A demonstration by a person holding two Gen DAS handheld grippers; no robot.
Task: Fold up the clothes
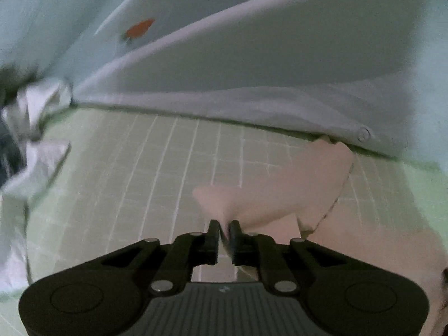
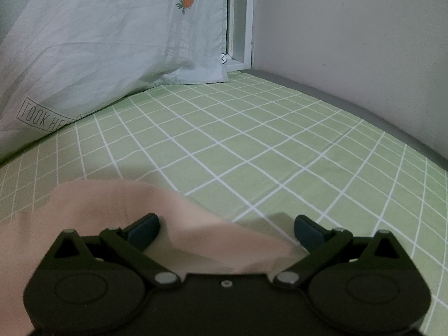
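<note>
Left gripper [image 1: 224, 231] on pink garment [image 1: 280, 190] (right [image 2: 226, 228] agape)

Left gripper [image 1: 224, 228]: black linkage arms, silver pivot screws behind the jaws, ribbed grey plate at the base. Right gripper [image 2: 226, 228]: same black build, dark blue pads [image 2: 144, 231] at the tips.

I see a pink cloth [image 2: 117, 196]; the bed sheet [image 2: 252, 140] is light green with white squares; the pillow [image 2: 98, 42] is pale blue with a small orange carrot [image 2: 189, 0]; my grippers [image 2: 226, 229] are black; the wall [image 2: 350, 28] is white.
</note>
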